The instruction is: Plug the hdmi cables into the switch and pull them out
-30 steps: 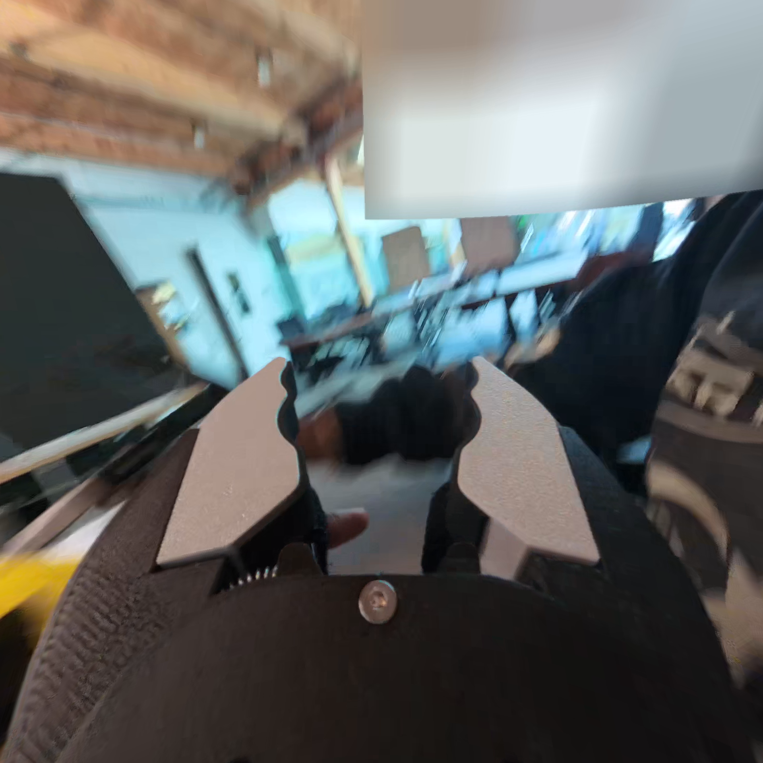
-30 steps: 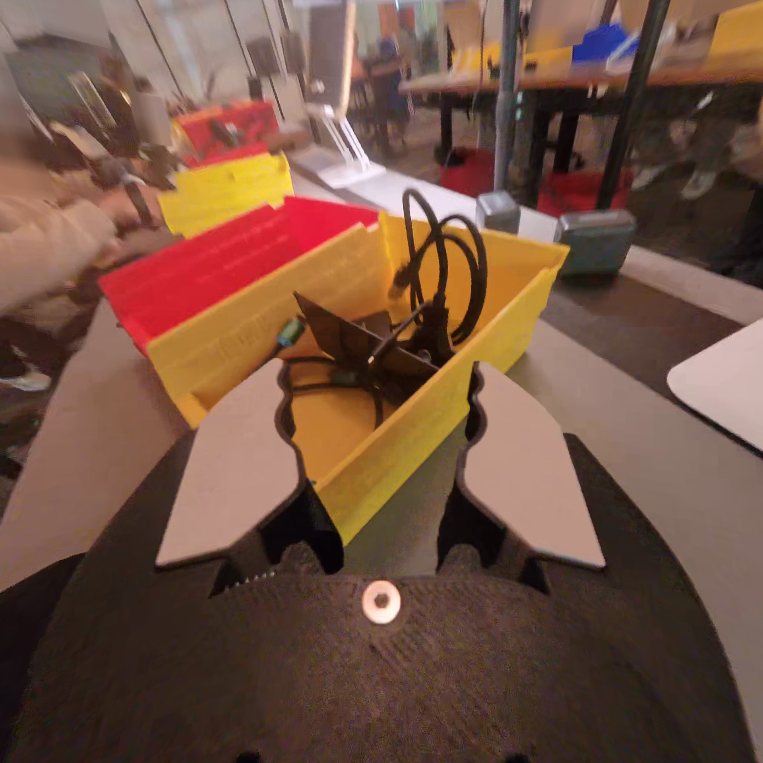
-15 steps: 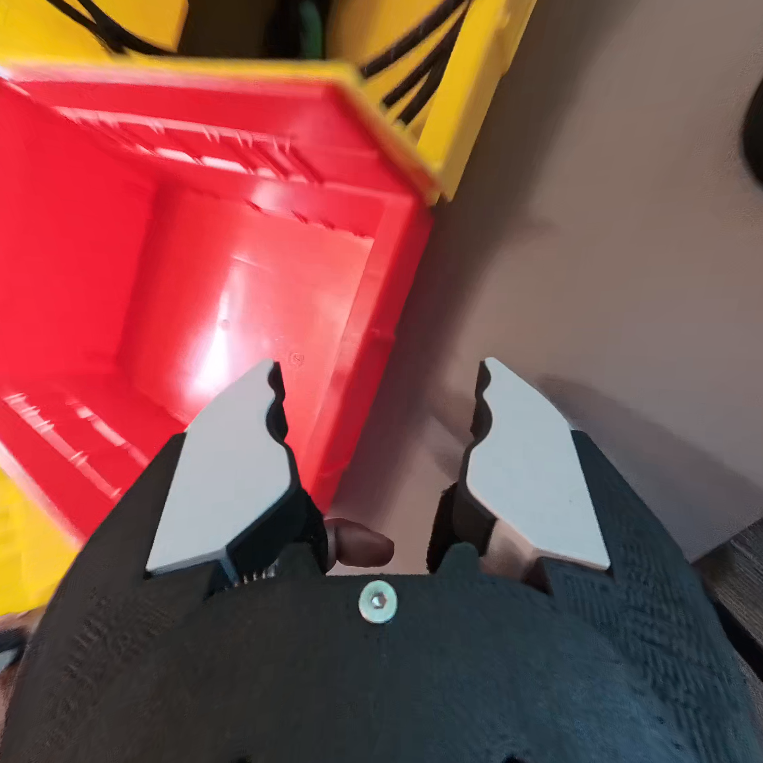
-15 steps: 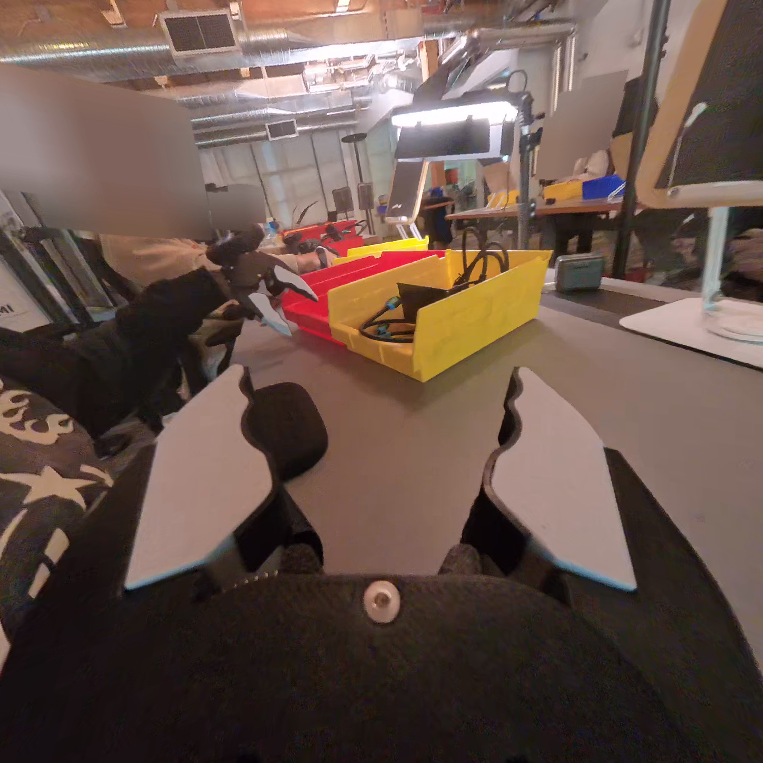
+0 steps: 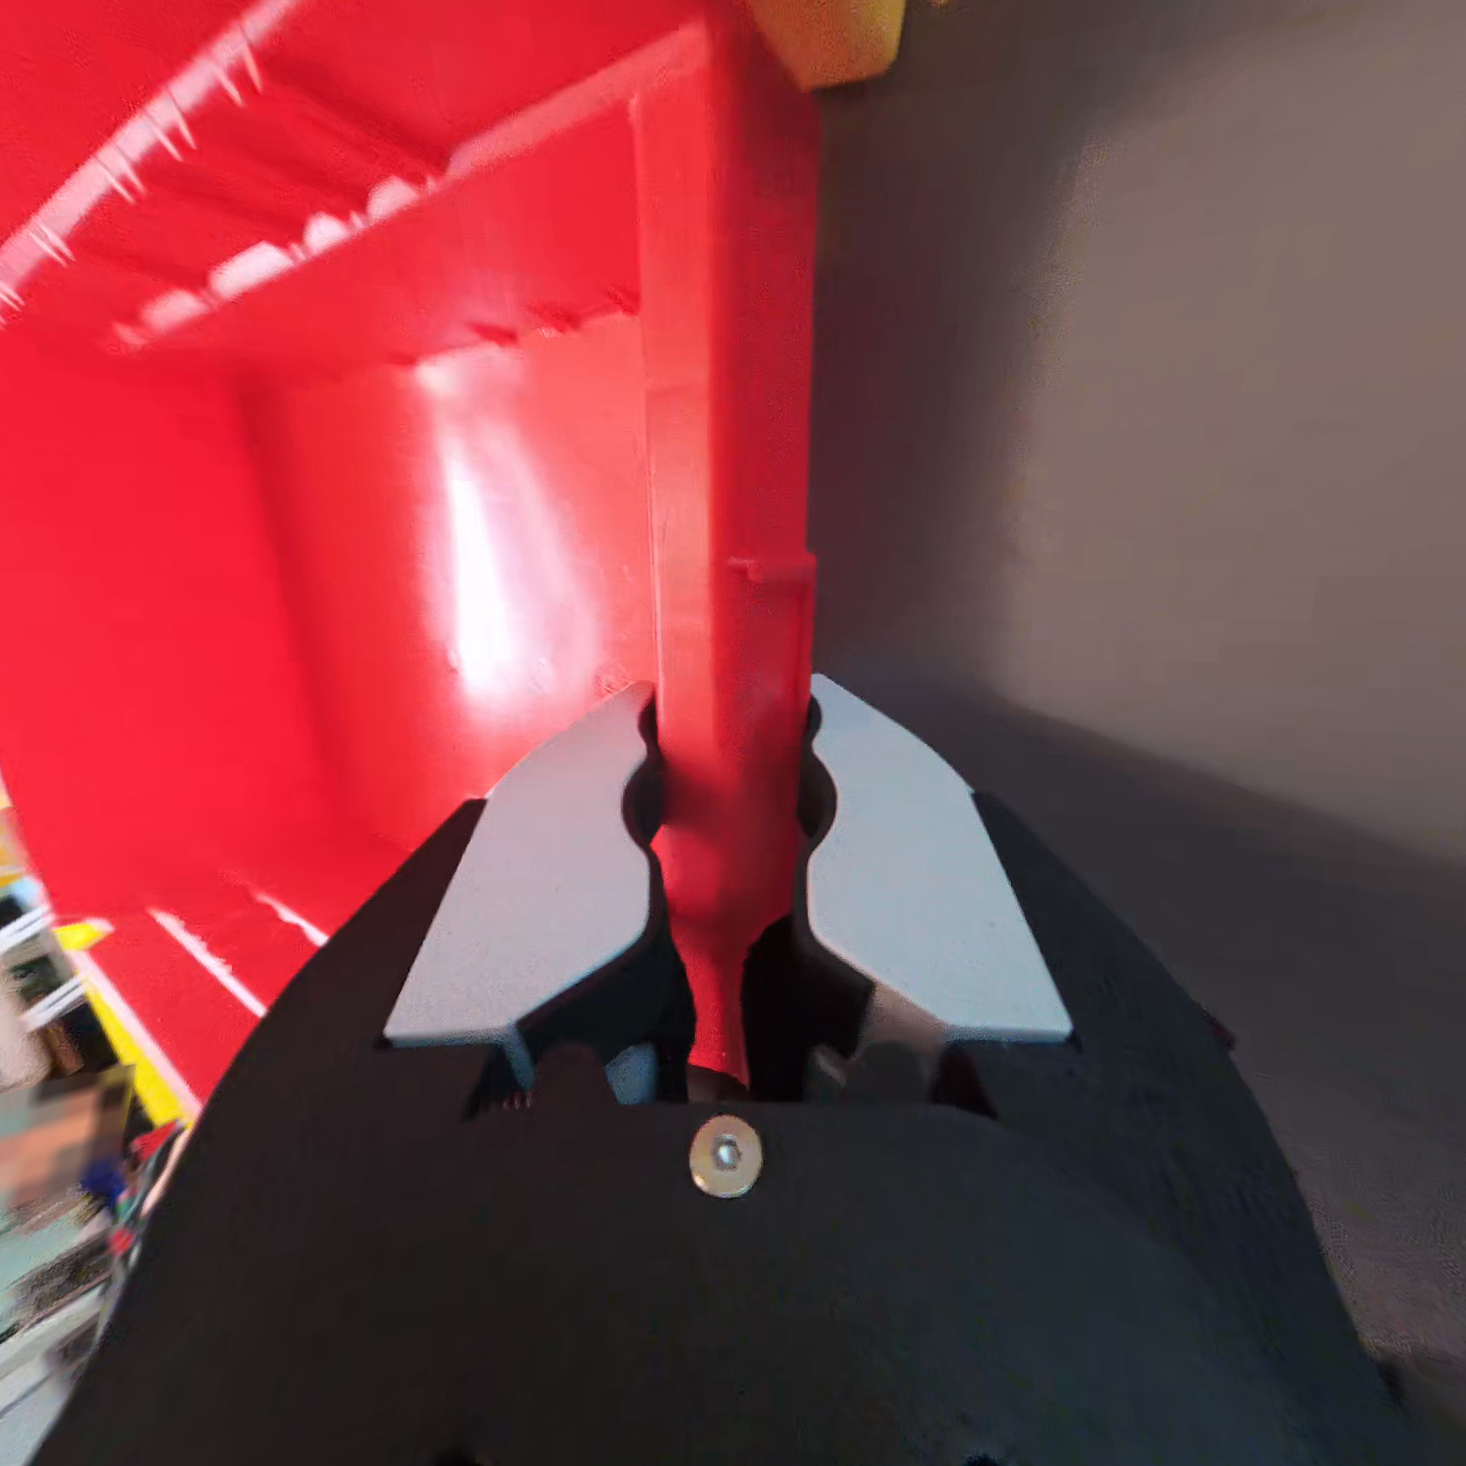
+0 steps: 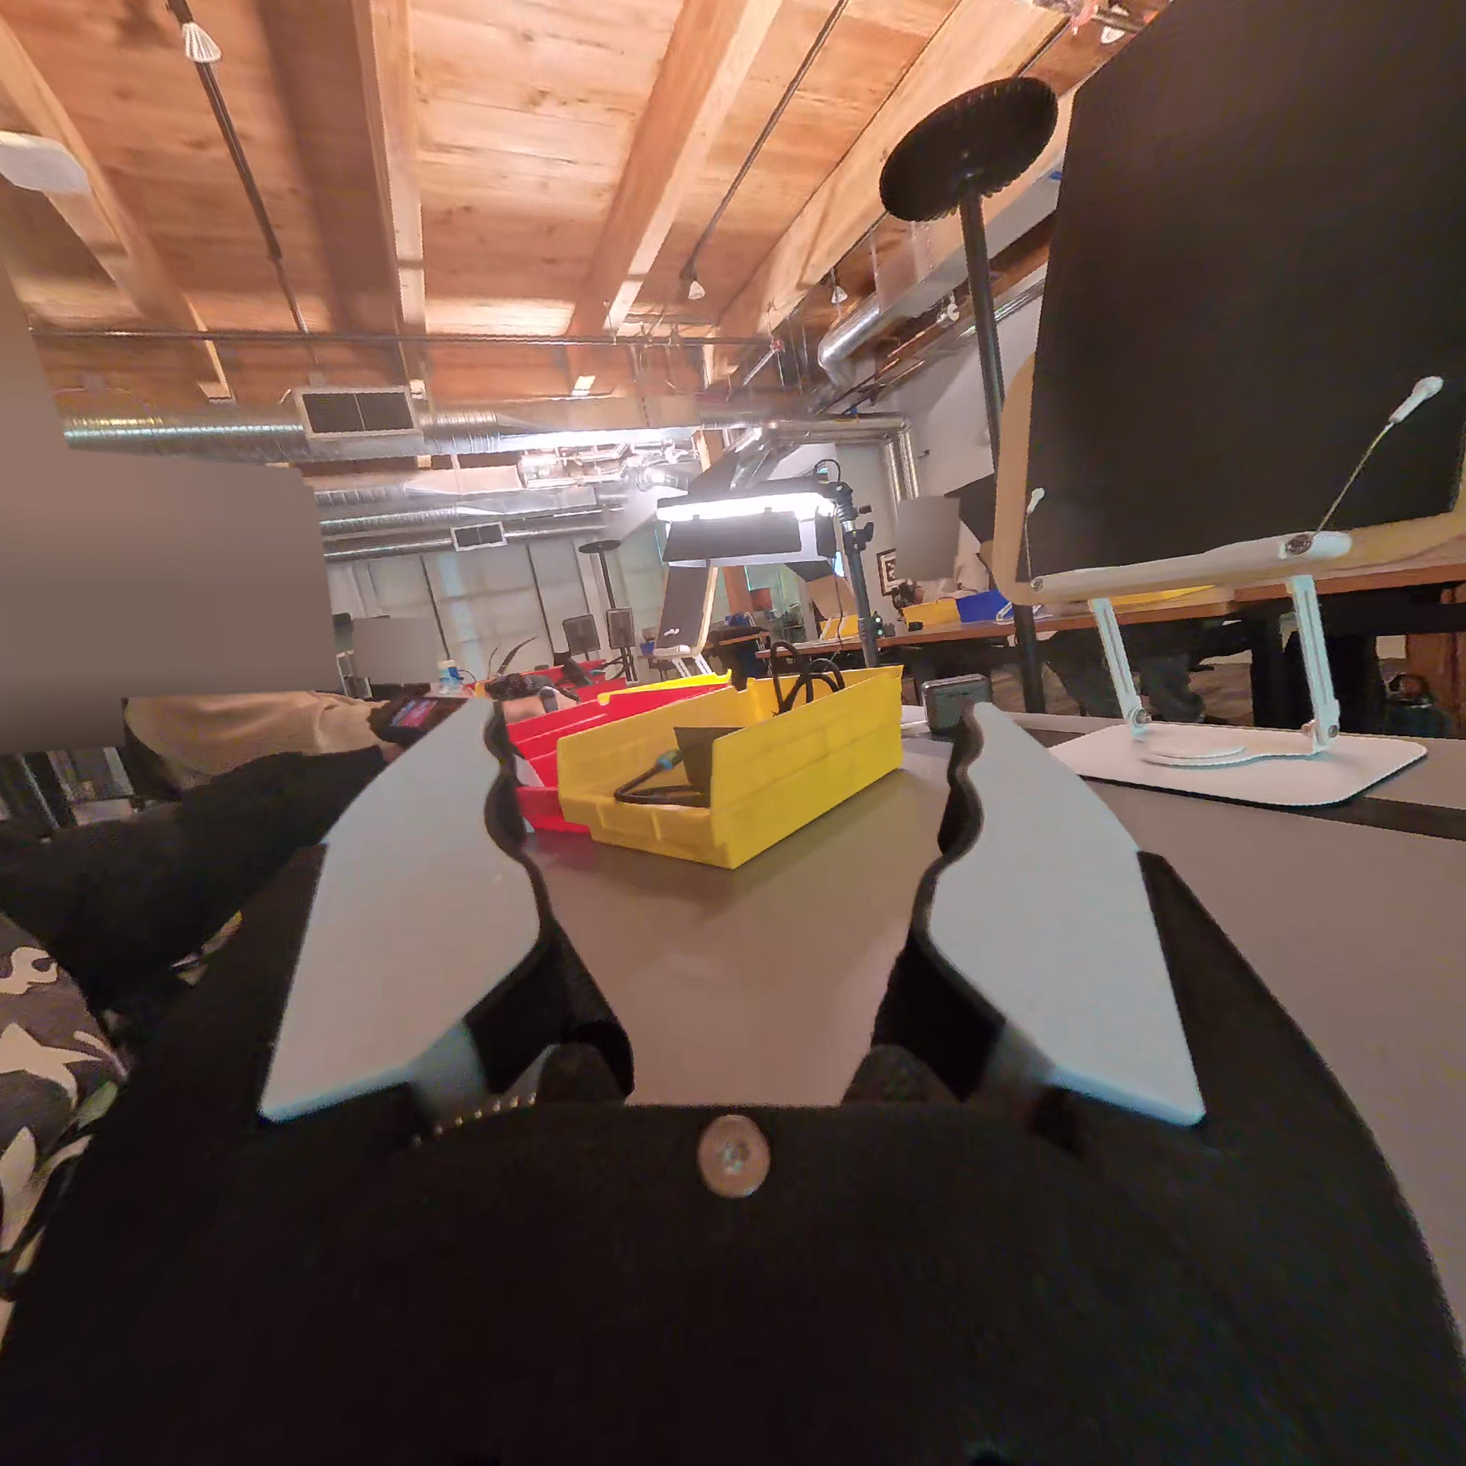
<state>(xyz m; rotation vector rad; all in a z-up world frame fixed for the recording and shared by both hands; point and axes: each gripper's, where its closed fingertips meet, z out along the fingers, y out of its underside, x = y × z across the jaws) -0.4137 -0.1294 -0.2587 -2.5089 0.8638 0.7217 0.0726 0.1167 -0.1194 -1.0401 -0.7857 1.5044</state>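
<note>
Left wrist view: we see our left gripper (image 5: 730, 761) clamped on the front wall of the red bin (image 5: 718, 444), one finger inside it and one outside.
Table: grey top (image 5: 1150, 476) lies right of that wall; a yellow bin's corner (image 5: 833, 40) touches the red one's far end.
Right wrist view: our right gripper (image 6: 726, 761) hangs low over the table, fingers spread wide and holding nothing.
Cables: black HDMI cables (image 6: 805, 686) lie in the yellow bin (image 6: 761, 773) ahead, beside the red one; we cannot make out the switch.
Far right: a white stand (image 6: 1237, 754) holds a dark board (image 6: 1269, 278).
</note>
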